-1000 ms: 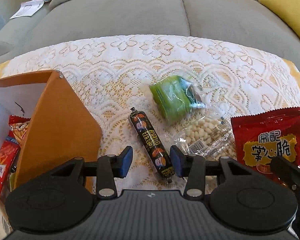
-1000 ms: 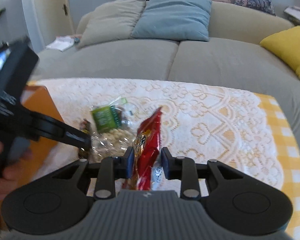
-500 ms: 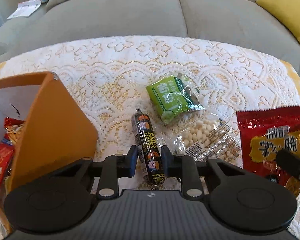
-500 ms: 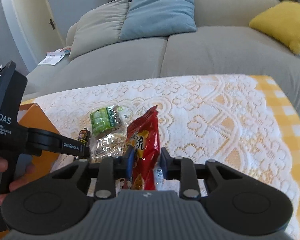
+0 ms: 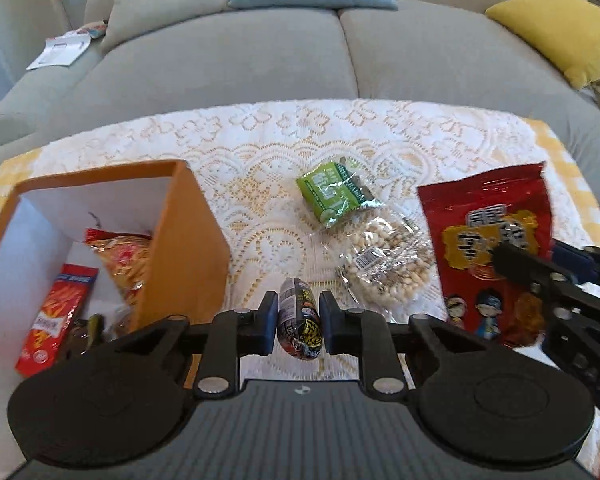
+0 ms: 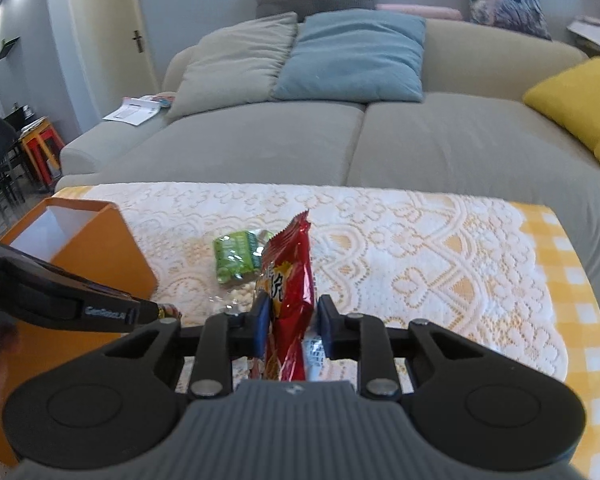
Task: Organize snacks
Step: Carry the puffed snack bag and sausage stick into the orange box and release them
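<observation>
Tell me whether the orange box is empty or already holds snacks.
Already holds snacks: the orange box stands open-topped, with a red packet and another snack bag lying inside.

I get bright, soft daylight in both views, with no hard shadows on the lace tablecloth point(image 5: 260, 152). Glare streaks the red snack bag point(image 5: 488, 216) and the clear peanut packet point(image 5: 384, 256). Fisheye bending curves the sofa point(image 6: 340, 140) edges; dark vignetting fills the corners. Both pictures look slightly soft.
</observation>
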